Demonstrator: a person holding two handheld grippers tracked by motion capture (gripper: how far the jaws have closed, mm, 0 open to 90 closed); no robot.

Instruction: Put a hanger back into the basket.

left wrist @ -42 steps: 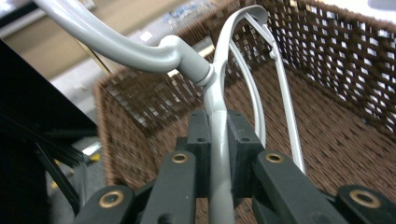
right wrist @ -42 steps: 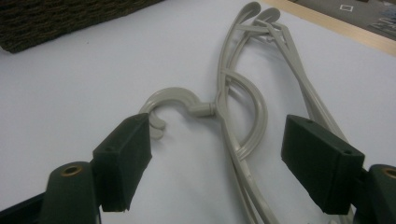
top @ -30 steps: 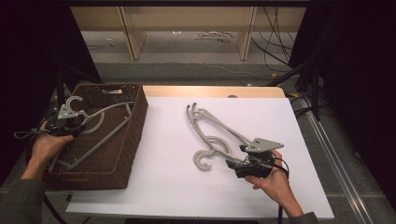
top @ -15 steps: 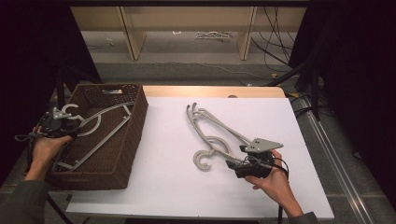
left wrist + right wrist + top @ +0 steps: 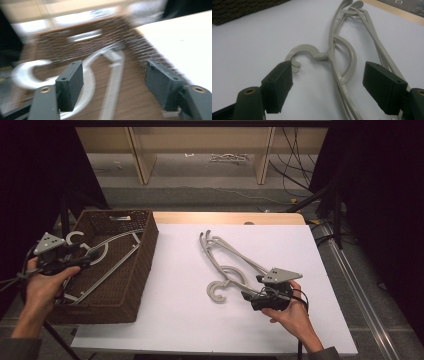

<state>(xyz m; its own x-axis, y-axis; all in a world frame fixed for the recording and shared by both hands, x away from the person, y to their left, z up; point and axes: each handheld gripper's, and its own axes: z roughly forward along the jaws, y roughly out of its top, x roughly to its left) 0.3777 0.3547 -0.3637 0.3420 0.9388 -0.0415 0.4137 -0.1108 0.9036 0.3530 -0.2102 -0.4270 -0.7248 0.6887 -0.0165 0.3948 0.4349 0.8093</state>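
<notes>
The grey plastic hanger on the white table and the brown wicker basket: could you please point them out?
Grey plastic hanger (image 5: 220,291): high view, on its hook.
Brown wicker basket (image 5: 145,261): high view, on its right wall.

No writing, label, brand, number or sign can be read in any of the views. The surfaces in sight carry no legible marks, and the left gripper view is too blurred to make out any fine detail.
</notes>
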